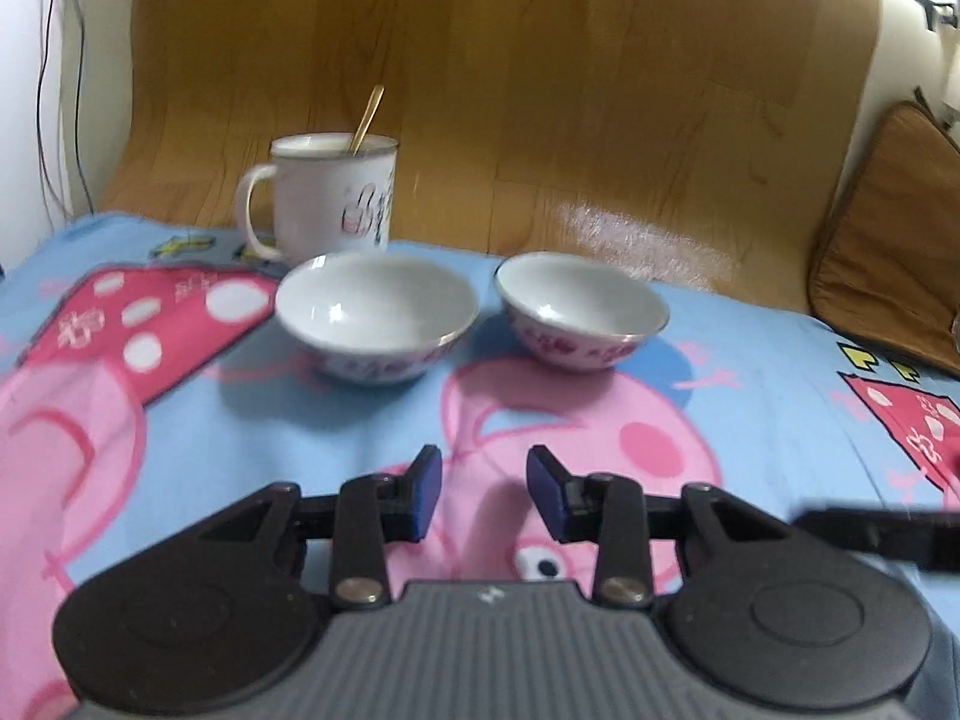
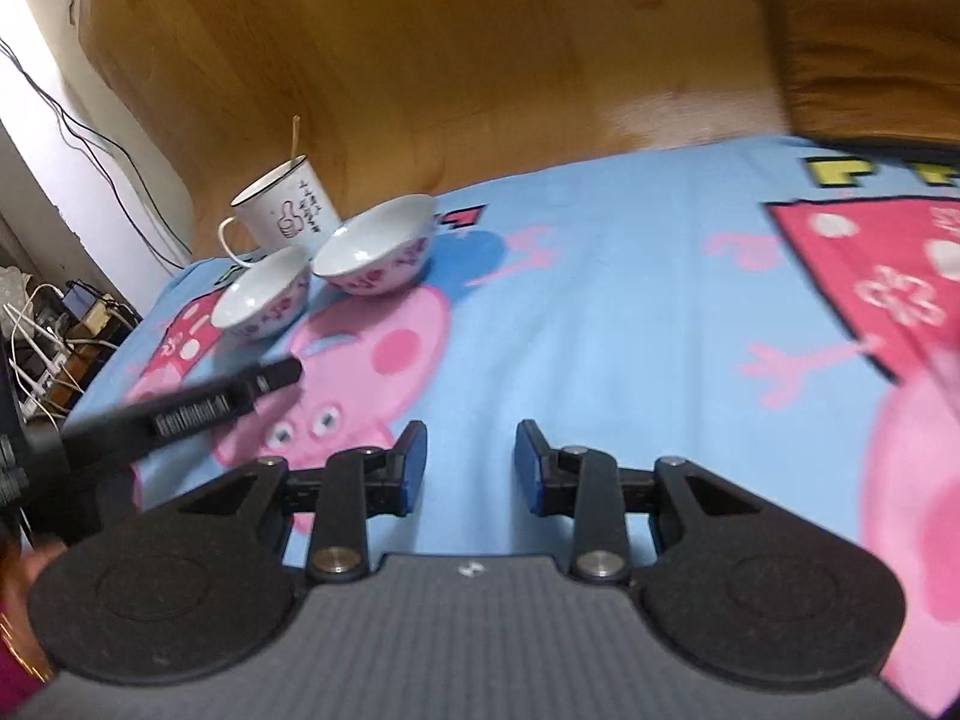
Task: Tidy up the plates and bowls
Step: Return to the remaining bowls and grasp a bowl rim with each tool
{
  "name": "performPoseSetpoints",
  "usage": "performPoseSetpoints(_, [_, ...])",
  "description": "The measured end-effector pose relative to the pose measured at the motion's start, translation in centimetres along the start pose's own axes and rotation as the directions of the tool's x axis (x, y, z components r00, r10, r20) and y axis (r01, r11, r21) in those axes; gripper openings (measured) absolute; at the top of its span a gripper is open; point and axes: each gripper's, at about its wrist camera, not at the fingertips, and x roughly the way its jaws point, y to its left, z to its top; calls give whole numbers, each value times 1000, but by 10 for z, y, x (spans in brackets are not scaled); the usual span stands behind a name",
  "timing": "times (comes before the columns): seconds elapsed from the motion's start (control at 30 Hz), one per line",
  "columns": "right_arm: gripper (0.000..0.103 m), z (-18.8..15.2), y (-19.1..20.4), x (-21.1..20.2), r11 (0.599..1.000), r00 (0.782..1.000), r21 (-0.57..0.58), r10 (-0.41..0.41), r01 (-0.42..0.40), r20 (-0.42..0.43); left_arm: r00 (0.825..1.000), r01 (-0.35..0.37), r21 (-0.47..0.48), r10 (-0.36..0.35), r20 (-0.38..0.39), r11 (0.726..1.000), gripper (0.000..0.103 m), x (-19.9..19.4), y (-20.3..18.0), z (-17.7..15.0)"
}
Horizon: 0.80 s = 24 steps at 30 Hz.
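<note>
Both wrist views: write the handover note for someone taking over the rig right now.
Left gripper: open, holding nothing, above the cartoon cloth, aimed at the bowls.
Right gripper: open, holding nothing, further right over the cloth.
Two white bowls sit side by side, apart and upright: left bowl, right bowl. Behind the left bowl stands a mug with a spoon in it.
Done: nothing visibly; bowls not stacked.
Left: grasp one bowl and probably nest it in the other. No plates in view.
</note>
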Motion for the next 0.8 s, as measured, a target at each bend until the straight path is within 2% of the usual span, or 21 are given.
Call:
performPoseSetpoints(0.1, [36,20,9,15,998,1000,60,9,-10,21,999,7,-9,-7,33,1000,33,-7,4,-1])
performPoseSetpoints(0.23, [36,50,13,40,986,998,165,13,-22,55,1000,6,-52,-6,4,999,33,-2,13,3])
performPoseSetpoints(0.37, [36,70,17,72,978,999,206,-24,18,28,1000,7,-84,-6,6,996,34,-3,18,5])
performPoseSetpoints(0.43, [30,77,21,84,983,999,180,-46,46,-6,1000,9,-93,-9,6,996,34,-4,19,5])
performPoseSetpoints(0.47, [16,79,22,89,984,999,172,-46,50,-27,1000,11,-98,-10,6,995,34,-4,20,5])
performPoseSetpoints(0.57, [9,78,19,83,986,998,156,-46,52,-43,1000,16,-119,-14,17,993,36,-5,24,6])
performPoseSetpoints(0.63, [9,73,18,67,990,998,137,-39,45,-43,999,31,-136,-27,31,990,38,-6,27,7])
performPoseSetpoints(0.73, [9,63,11,39,993,999,117,-23,29,-47,995,86,-128,-79,60,988,38,-10,25,7])
performPoseSetpoints(0.8, [9,51,5,16,994,998,108,-15,22,-64,986,156,-89,-150,69,984,38,-12,18,6])
